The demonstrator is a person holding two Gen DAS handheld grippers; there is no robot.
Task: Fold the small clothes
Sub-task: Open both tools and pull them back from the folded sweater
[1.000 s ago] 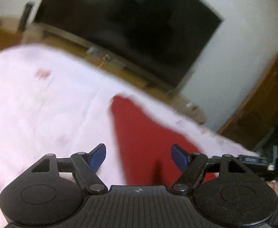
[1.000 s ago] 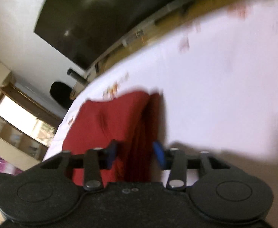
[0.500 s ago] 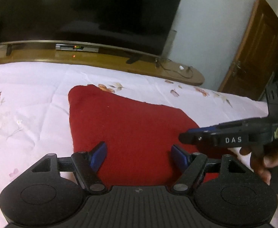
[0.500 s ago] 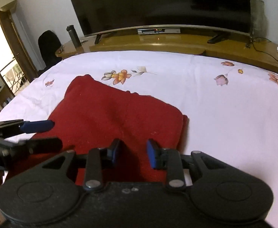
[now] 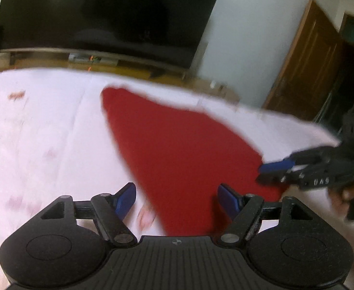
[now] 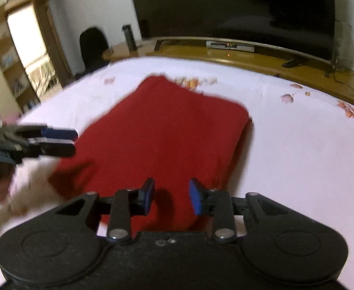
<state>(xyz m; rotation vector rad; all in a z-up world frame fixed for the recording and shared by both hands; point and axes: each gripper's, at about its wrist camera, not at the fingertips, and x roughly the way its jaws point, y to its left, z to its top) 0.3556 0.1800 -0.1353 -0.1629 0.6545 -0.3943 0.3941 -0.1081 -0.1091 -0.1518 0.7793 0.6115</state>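
Our red cloth (image 6: 167, 130) lies folded flat on the bed (image 6: 298, 145), and both our left tool (image 5: 177, 199) and right tool (image 6: 171, 194) are wide and hold nothing.

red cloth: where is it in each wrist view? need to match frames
Left wrist: red cloth centre, running from upper middle down between the left claw tips.
Right wrist: red cloth centre, above the right claw.
Shared landmark: TV behind the bed.
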